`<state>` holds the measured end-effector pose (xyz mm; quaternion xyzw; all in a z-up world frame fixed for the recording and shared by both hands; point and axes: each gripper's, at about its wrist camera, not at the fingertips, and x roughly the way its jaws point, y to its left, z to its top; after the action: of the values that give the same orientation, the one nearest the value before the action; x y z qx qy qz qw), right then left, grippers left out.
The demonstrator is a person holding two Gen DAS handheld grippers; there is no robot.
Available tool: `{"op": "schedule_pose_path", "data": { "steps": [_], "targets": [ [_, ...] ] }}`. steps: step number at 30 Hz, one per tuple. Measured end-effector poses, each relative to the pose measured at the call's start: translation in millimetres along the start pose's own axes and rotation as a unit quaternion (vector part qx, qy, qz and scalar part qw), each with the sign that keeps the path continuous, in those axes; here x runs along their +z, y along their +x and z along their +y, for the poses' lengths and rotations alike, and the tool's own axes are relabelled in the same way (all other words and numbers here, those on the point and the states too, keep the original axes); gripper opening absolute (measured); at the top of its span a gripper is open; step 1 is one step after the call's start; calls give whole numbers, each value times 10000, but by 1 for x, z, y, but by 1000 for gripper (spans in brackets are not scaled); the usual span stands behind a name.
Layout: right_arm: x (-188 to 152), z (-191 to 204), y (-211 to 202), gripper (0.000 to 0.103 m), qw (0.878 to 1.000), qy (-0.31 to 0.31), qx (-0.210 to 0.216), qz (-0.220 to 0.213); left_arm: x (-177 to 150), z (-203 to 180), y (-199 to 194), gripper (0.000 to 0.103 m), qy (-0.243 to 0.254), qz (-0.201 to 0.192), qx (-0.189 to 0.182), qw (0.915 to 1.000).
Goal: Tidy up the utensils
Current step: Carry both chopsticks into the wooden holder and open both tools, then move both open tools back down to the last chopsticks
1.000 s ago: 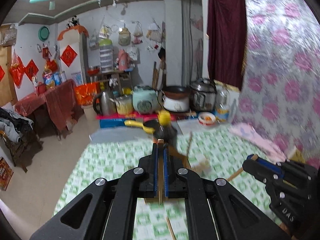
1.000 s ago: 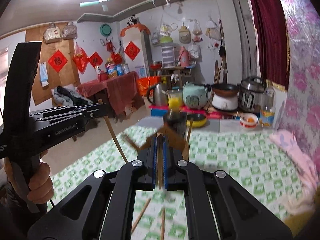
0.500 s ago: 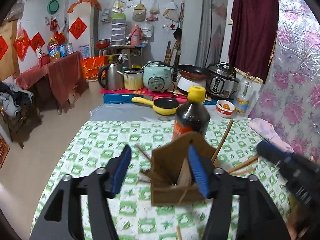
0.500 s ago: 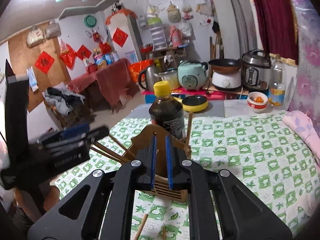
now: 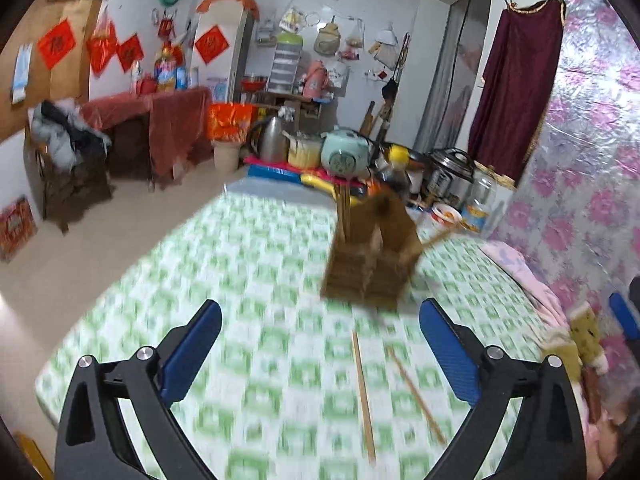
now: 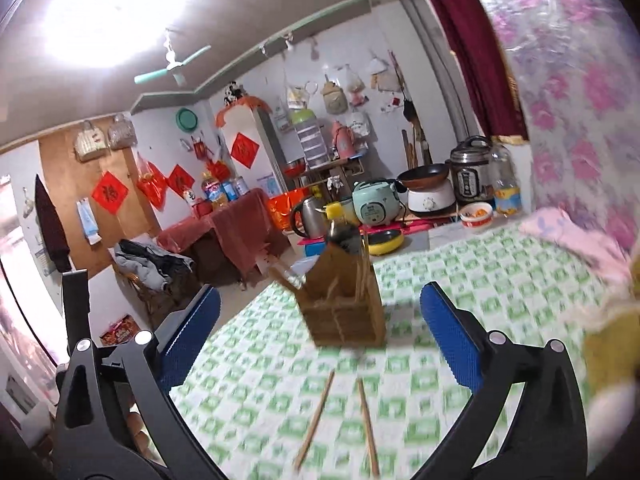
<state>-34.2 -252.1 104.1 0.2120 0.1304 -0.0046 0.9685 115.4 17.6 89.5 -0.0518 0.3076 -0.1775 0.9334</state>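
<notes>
A: L gripper (image 5: 320, 344) first?
B: Jaws spreading, already wide, nothing btwn the blue pads (image 5: 192, 354). Just green-check tablecloth (image 5: 248, 264) under it.

A: And the utensils?
B: Two loose chopsticks (image 5: 362, 392) lie flat on the cloth, in the gap ahead of the L gripper, near each other, not touching any pad. Beyond them the wooden holder (image 5: 372, 256) stands upright on the cloth w/ several chopsticks in its left compartment; one sticks out slanted on its right side. Dark bottle w/ yellow cap (image 5: 394, 168) right behind it. Pic is blurry, so can't tell the exact count.

A: R side?
B: R gripper (image 6: 320, 344) same story: jaws opening, wide apart, empty. In its view the holder (image 6: 344, 312) sits ahead, centred btwn the fingers but well clear of them. Sticks in it lean diff ways. The two chopsticks (image 6: 316, 420) on the cloth are nearer the camera than the holder, angled apart like a narrow V.

A: Anything far right?
B: Pink cloth (image 6: 576, 244) at the table edge, a blurred yellow thing (image 6: 608, 348) close to the lens. Can't tell what.
</notes>
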Motion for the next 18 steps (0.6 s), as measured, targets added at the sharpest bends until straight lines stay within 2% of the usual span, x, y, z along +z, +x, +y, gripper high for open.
{"op": "schedule_pose_path", "data": {
  "steps": [2, 5, 6, 8, 12, 14, 15, 18],
  "targets": [
    [-23, -3, -6, 97, 9999, -115, -80, 99, -26, 7, -7, 97, -29, 68, -110, 9999],
    [-61, -10, 12, 97, 9967, -452, -544, 404, -51, 10, 6, 97, 180, 28, 265, 9995],
    [-78, -16, 29, 97, 9939, -522, -699, 672, -57, 10, 17, 97, 268, 29, 435, 9987],
    [-102, -26, 53, 97, 9885, -534, -855, 1129, -68, 12, 40, 97, 370, 213, 535, 9977],
    [-140, -46, 80, 97, 9784, -406, -1002, 1764, -92, 20, 81, 97, 332, 800, 483, 9951],
    [-147, -50, 85, 97, 9758, -293, -930, 1959, -103, 22, 92, 97, 272, 1055, 291, 9936],
    [-146, -51, 84, 97, 9773, -245, -825, 1934, -111, 22, 98, 97, 254, 1253, 186, 9916],
    [-151, -49, 81, 97, 9772, -315, -903, 1896, -127, 18, 104, 97, 340, 1483, 89, 9883]
  ]
}}
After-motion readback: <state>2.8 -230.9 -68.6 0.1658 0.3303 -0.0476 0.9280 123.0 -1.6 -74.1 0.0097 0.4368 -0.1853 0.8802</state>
